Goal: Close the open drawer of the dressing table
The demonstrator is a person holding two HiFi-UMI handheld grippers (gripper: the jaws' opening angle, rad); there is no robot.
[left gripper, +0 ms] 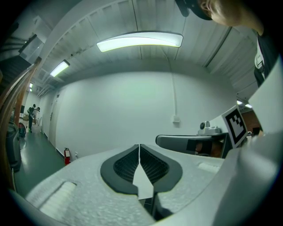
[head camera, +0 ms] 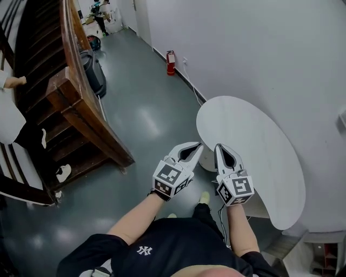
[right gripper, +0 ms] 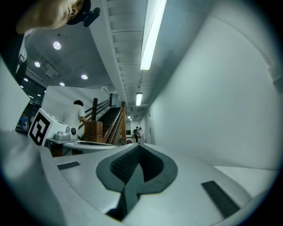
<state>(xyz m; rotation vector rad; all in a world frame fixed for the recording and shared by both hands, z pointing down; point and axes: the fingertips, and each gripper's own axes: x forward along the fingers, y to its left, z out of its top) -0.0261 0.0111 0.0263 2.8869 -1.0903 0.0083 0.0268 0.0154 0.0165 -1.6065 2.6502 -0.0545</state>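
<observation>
The dressing table's white rounded top (head camera: pixel 259 146) stands against the wall at the right of the head view. No drawer shows from this angle. My left gripper (head camera: pixel 198 146) and right gripper (head camera: pixel 218 146) are held side by side in front of me, just off the table's near left edge and not touching it. Both point level. In the left gripper view the left gripper (left gripper: pixel 139 146) has its dark pads closed together with nothing between them. The right gripper (right gripper: pixel 139 145) in its own view is likewise closed and empty.
A wooden staircase (head camera: pixel 81 108) rises at the left, with a person in white (head camera: pixel 8 113) on it. A red fire extinguisher (head camera: pixel 171 62) stands by the white wall (head camera: pixel 259 48). A dark bin (head camera: pixel 93 70) sits by the stair post. People stand far down the corridor (head camera: pixel 101 13).
</observation>
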